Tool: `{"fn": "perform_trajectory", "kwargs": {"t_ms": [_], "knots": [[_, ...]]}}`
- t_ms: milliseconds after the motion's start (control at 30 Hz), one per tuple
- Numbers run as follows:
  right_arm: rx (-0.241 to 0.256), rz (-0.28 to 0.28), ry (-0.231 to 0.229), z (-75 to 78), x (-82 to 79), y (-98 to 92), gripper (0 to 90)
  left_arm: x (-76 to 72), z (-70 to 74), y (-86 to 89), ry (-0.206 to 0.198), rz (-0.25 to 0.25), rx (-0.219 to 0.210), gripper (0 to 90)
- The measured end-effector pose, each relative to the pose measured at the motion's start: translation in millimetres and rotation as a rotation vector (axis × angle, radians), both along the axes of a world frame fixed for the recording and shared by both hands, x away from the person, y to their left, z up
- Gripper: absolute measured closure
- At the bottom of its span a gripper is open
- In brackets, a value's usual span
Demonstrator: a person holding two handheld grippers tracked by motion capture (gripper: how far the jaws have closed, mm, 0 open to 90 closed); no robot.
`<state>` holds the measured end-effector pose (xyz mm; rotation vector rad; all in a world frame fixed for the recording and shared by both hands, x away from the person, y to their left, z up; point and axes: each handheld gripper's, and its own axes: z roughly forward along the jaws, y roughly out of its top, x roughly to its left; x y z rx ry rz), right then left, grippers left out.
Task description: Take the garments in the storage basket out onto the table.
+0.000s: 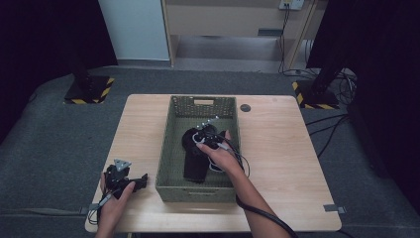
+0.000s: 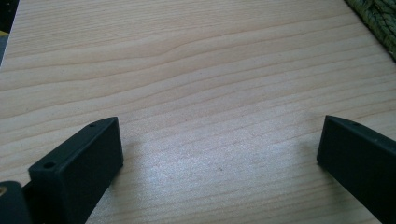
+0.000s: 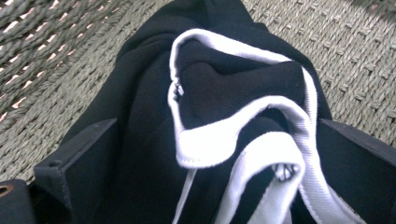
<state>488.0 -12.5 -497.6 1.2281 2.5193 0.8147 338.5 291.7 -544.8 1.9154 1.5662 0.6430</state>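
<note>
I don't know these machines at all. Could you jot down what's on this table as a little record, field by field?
Surface: light wooden table
Container: green woven basket, at the middle of the table
Inside the basket: black garment with white trim, bunched up
Right hand-held gripper: down in the basket, jaws wide on either side of the garment, not closed on it
Left hand-held gripper: low over bare table left of the basket, jaws open, nothing between them
Also on the table: small dark round disc near the far edge

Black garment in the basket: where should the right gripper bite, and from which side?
Grip the bunched fold at the white-trimmed edge of the black garment, coming from above. It humps up between the right gripper's open jaws, and the basket walls block a side approach.
</note>
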Motion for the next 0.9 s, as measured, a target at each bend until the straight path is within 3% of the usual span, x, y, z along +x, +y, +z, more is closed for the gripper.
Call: {"fn": "perform_trajectory", "kwargs": {"t_ms": [400, 900], "knots": [[0.021, 0.000, 0.046, -5.8, 8.6, 1.3, 1.4, 0.0, 0.0, 0.0, 0.000, 0.000, 0.000, 0.0], [-0.014, 0.027, 0.066, -13.3, 8.5, 6.6, 0.4, 0.0, 0.0, 0.0, 0.000, 0.000, 0.000, 0.0]]}}
